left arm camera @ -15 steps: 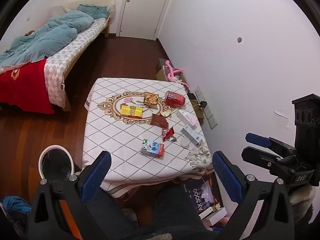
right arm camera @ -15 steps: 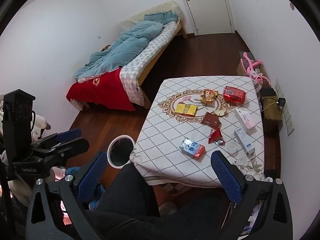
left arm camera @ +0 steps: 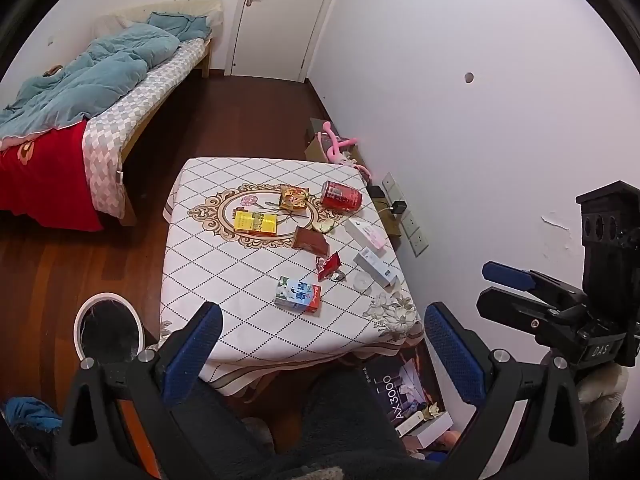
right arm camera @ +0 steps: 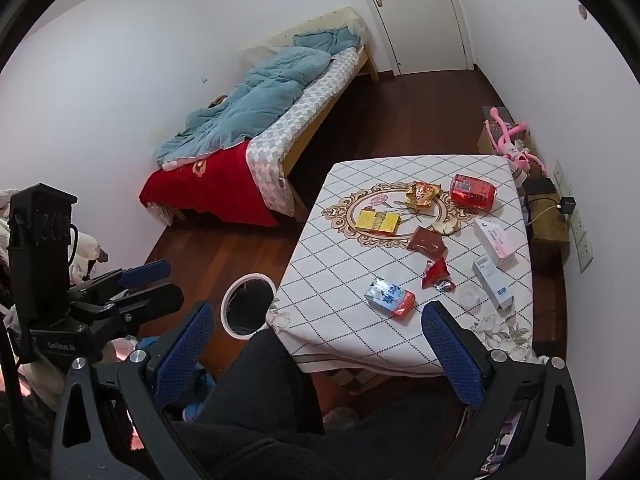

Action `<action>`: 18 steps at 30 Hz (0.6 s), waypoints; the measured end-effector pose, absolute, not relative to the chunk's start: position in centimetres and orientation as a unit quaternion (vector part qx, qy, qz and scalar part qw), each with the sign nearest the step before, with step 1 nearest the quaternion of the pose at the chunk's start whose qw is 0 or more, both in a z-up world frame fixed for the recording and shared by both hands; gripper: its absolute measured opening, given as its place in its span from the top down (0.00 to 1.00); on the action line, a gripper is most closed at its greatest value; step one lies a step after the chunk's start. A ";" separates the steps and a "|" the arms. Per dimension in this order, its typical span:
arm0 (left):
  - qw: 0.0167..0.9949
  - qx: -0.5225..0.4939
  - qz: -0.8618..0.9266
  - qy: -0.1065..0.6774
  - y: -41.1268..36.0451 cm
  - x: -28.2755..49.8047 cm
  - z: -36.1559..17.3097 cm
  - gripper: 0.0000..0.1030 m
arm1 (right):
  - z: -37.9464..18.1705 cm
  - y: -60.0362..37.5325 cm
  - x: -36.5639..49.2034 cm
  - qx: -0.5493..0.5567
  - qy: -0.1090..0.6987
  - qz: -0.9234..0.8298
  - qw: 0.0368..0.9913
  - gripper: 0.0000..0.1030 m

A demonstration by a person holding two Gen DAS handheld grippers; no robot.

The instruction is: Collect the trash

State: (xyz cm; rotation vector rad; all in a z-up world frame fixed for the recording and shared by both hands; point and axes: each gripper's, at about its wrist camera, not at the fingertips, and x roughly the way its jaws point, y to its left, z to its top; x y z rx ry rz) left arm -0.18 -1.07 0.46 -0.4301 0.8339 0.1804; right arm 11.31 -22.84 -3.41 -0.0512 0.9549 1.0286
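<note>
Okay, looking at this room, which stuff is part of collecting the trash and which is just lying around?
For the job:
- blue milk carton
- torn red wrapper
- brown packet
- yellow box
- crumpled snack bag
- red can
- white bin

Lying about:
- bed
- pink toy
- AX3000 box
- two white boxes, unclear if trash

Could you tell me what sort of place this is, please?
Most likely a small bedroom in a home: a bed with a blue quilt along one wall, a door at the far end, and a small table strewn with wrappers and boxes.
</note>
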 end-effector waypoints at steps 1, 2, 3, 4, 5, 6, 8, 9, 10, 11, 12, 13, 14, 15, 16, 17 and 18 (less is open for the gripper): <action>0.888 -0.208 0.087 0.401 -1.1 -0.1 0.5 0.00 | -3.5 -22.8 11.3 -0.024 0.439 0.474 0.763 0.00; 0.888 -0.209 0.087 0.400 -1.1 -0.2 0.5 0.00 | -3.6 -22.7 11.3 -0.024 0.439 0.475 0.762 0.00; 0.888 -0.207 0.087 0.402 -1.3 0.1 0.5 0.00 | -3.7 -22.7 11.3 -0.023 0.439 0.476 0.762 0.00; 0.888 -0.207 0.087 0.401 -1.5 0.1 0.4 0.00 | -3.7 -22.7 11.2 -0.023 0.439 0.476 0.761 0.00; 0.888 -0.208 0.088 0.400 -1.6 0.1 0.4 0.00 | -3.7 -22.8 11.2 -0.022 0.439 0.477 0.761 0.00; 0.888 -0.208 0.088 0.402 -1.6 0.3 0.5 0.00 | -3.7 -22.8 11.3 -0.021 0.439 0.477 0.761 0.00; 0.887 -0.208 0.088 0.402 -1.7 0.4 0.4 0.00 | -3.8 -22.8 11.3 -0.020 0.438 0.478 0.761 0.00; 0.887 -0.208 0.088 0.402 -1.7 0.4 0.4 0.00 | -3.8 -22.9 11.3 -0.019 0.438 0.479 0.760 0.00; 0.887 -0.208 0.088 0.402 -1.7 0.4 0.4 0.00 | -3.8 -22.8 11.2 -0.019 0.438 0.480 0.760 0.00; 0.887 -0.208 0.087 0.402 -1.7 0.4 0.4 0.00 | -3.8 -22.8 11.2 -0.020 0.438 0.480 0.760 0.00; 0.887 -0.207 0.088 0.402 -1.8 0.4 0.4 0.00 | -3.9 -22.7 11.1 -0.020 0.438 0.480 0.760 0.00; 0.888 -0.209 0.087 0.401 -1.6 0.3 0.4 0.00 | -3.9 -22.7 11.1 -0.020 0.438 0.481 0.759 0.00; 0.888 -0.209 0.087 0.401 -1.6 0.2 0.4 0.00 | -3.9 -22.7 11.1 -0.021 0.438 0.481 0.759 0.00; 0.887 -0.209 0.087 0.402 -1.7 0.3 0.4 0.00 | -3.9 -22.7 11.0 -0.022 0.438 0.481 0.759 0.00; 0.887 -0.209 0.087 0.402 -1.7 0.3 0.4 0.00 | -4.0 -22.6 11.0 -0.022 0.438 0.482 0.759 0.00; 0.887 -0.209 0.086 0.402 -1.7 0.2 0.4 0.00 | -3.9 -22.6 11.1 -0.021 0.439 0.482 0.758 0.00; 0.887 -0.208 0.086 0.402 -1.9 0.3 0.3 0.00 | -3.9 -22.6 11.0 -0.020 0.440 0.482 0.757 0.00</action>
